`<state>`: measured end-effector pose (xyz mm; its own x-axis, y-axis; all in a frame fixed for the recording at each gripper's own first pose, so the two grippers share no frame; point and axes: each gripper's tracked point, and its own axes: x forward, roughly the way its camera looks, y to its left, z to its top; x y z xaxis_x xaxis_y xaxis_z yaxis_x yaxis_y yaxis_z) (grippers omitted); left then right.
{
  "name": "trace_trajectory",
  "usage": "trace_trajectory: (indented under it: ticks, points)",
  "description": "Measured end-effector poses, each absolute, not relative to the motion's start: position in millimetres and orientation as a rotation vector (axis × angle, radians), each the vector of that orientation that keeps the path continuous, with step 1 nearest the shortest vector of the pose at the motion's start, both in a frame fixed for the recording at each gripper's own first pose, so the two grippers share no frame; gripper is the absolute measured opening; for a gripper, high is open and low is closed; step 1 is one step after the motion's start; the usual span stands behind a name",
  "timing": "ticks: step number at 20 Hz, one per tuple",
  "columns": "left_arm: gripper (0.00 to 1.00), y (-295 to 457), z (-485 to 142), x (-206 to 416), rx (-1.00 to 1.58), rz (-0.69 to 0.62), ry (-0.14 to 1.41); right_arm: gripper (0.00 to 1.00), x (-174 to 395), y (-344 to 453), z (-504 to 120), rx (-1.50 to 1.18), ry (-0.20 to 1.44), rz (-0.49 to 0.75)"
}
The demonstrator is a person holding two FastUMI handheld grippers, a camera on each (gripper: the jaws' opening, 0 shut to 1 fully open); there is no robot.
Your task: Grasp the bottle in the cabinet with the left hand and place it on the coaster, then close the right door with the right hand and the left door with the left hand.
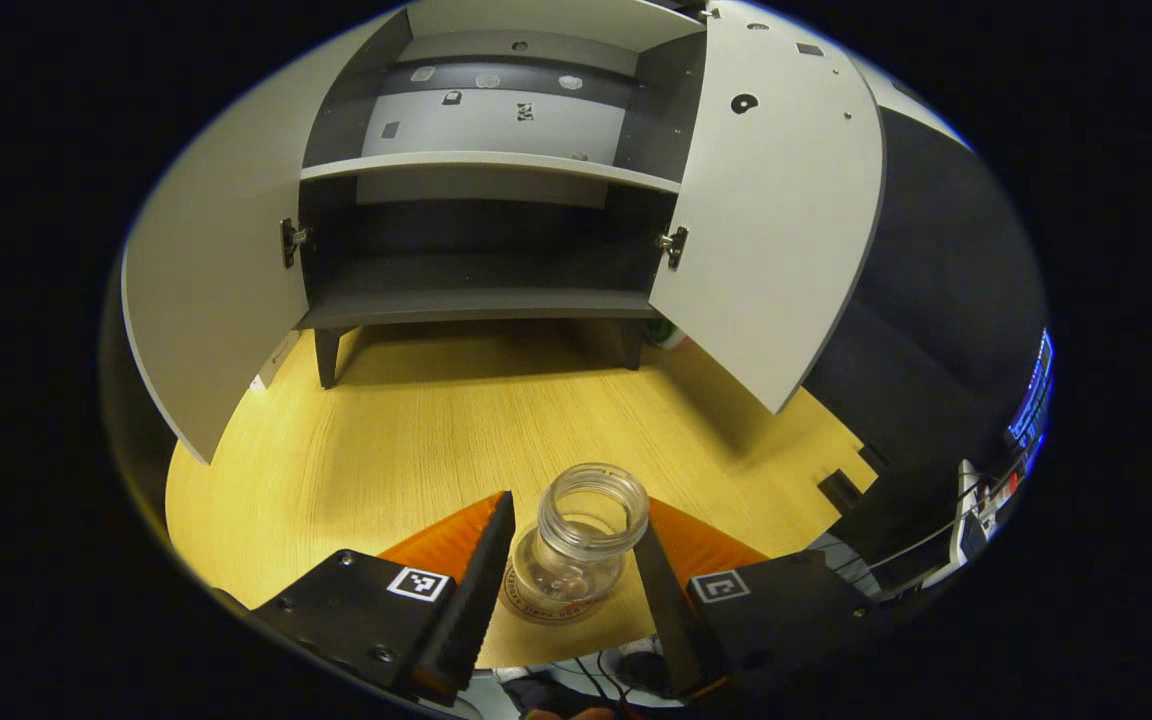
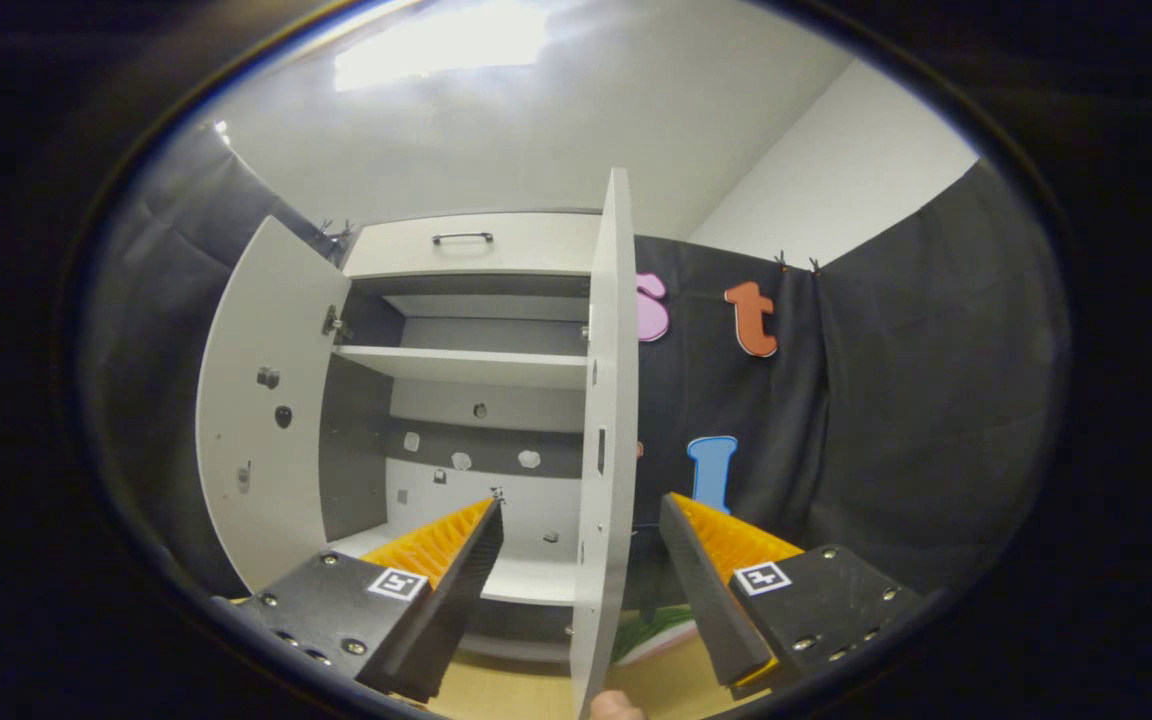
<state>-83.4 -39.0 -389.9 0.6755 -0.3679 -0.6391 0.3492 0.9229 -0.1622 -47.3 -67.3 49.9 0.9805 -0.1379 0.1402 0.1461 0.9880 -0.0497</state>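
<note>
Cabinet: both doors stand open. In the left gripper view the lower compartment is dark and holds nothing visible; the shelf above it carries nothing, with only small marks and holes on the back panel. The left door and right door swing outward over the wooden tabletop.

Bottle: clear glass, no lid, upright, nothing visible inside. It stands on the round coaster on the tabletop, well in front of the cabinet.

Left gripper: fingers spread, one on each side of the bottle. The left finger stands apart from the glass; whether the right finger touches it I cannot tell.

Right gripper view: the camera looks up at the cabinet from low down. The right door appears edge-on between the spread fingers of the right gripper, neither finger pressing on it. This view adds the drawer front with its handle above the compartments, the inner face of the left door, and a fingertip at the bottom edge.
</note>
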Motion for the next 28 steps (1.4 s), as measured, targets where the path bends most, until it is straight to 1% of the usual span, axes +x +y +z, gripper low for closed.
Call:
trace_trajectory:
  ticks: [7, 12, 13, 14, 15, 17, 18, 19, 21, 22, 26, 27, 28]
  points:
    - [0.73, -47, -322, -73, -0.039, -0.427, 0.600, 0.96, -46, -74, 53, -0.065, -0.144, -0.154]
    - [0.73, -43, -241, -45, -0.067, -0.381, 0.450, 0.96, -44, -85, 55, -0.076, -0.156, -0.175]
    - [0.77, -41, -223, -38, -0.062, -0.371, 0.415, 0.96, -44, -90, 55, -0.084, -0.157, -0.183]
    - [0.84, -36, -202, -32, -0.053, -0.351, 0.369, 0.96, -44, -94, 56, -0.092, -0.157, -0.193]
    - [0.97, -34, -181, -23, -0.045, -0.341, 0.325, 0.96, -42, -99, 54, -0.099, -0.155, -0.203]
    - [0.96, -29, -146, -16, -0.042, -0.319, 0.260, 0.96, -40, -107, 53, -0.107, -0.151, -0.219]
    - [0.96, -27, -132, -11, -0.040, -0.309, 0.243, 0.93, -39, -111, 53, -0.110, -0.151, -0.227]
    - [0.96, -25, -119, -7, -0.035, -0.297, 0.228, 0.93, -38, -116, 52, -0.113, -0.150, -0.235]
    - [0.96, -18, -98, 0, -0.021, -0.264, 0.212, 0.93, -36, -124, 50, -0.124, -0.149, -0.251]
    - [0.96, -16, -88, 2, -0.022, -0.247, 0.204, 0.96, -35, -127, 50, -0.130, -0.149, -0.259]
    - [0.96, -11, -54, 3, -0.027, -0.195, 0.176, 0.96, -30, -142, 48, -0.142, -0.150, -0.289]
    - [0.96, -10, -47, 3, -0.023, -0.179, 0.168, 0.93, -30, -146, 47, -0.142, -0.149, -0.295]
    - [0.96, -8, -40, 3, -0.019, -0.164, 0.162, 0.93, -29, -150, 46, -0.141, -0.151, -0.303]
